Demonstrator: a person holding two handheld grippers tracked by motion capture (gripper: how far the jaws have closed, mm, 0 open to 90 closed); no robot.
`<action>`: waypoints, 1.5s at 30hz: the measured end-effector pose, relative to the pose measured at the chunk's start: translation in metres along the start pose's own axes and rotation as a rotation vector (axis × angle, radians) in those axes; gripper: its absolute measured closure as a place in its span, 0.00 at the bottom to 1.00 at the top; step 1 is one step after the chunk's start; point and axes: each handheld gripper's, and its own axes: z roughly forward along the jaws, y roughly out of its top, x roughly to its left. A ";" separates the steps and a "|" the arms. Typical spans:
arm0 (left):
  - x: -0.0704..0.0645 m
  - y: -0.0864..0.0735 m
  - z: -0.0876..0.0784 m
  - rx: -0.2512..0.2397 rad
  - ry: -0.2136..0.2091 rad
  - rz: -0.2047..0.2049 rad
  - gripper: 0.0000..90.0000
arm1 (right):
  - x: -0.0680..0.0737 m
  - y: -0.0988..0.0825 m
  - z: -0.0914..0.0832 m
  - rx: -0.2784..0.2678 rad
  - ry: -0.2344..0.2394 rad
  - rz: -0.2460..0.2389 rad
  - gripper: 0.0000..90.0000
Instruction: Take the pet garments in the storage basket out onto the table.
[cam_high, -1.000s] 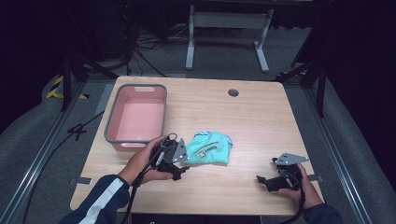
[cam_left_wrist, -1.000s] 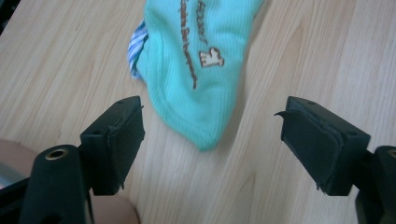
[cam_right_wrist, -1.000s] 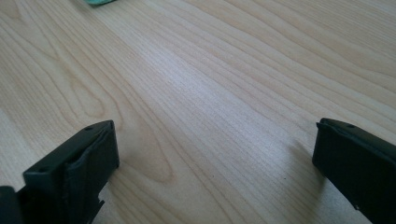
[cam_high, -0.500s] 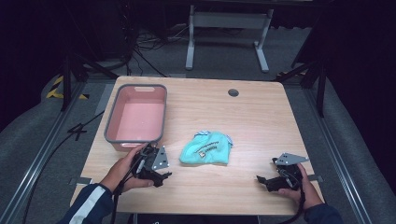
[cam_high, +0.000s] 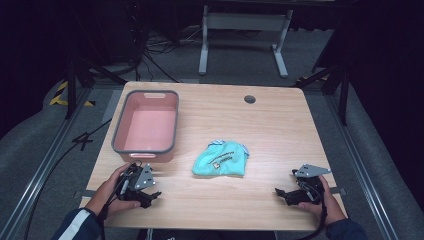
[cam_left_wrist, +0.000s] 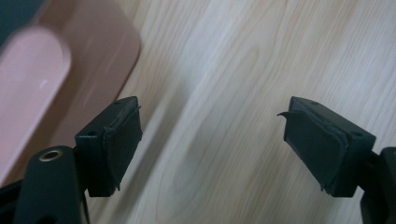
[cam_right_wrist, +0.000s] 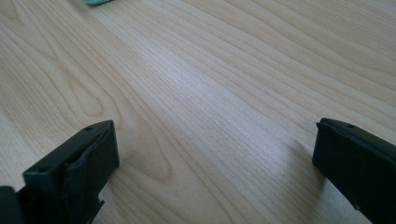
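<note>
Crumpled teal cloth (cam_high: 220, 160) (pale print on top) mid-table; left tool (cam_high: 150, 196) and right tool (cam_high: 282, 193) both released, empty

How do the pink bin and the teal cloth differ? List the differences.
The pink bin is a rigid, grey-rimmed rectangle; the teal cloth is a soft crumpled heap. The bin stands at the table's left, the cloth near its middle. The bin is larger. Both rest on the table, untouched by either gripper.
</note>
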 end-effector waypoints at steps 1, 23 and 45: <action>0.001 -0.008 0.001 0.008 0.003 -0.004 0.20 | 0.000 0.000 0.000 0.000 0.000 0.003 0.01; 0.011 -0.063 0.004 -0.183 -0.094 -0.330 0.16 | 0.000 -0.001 -0.001 -0.002 0.000 0.001 0.01; 0.011 -0.063 0.004 -0.183 -0.098 -0.329 0.15 | 0.000 0.001 0.001 -0.001 0.005 -0.004 0.01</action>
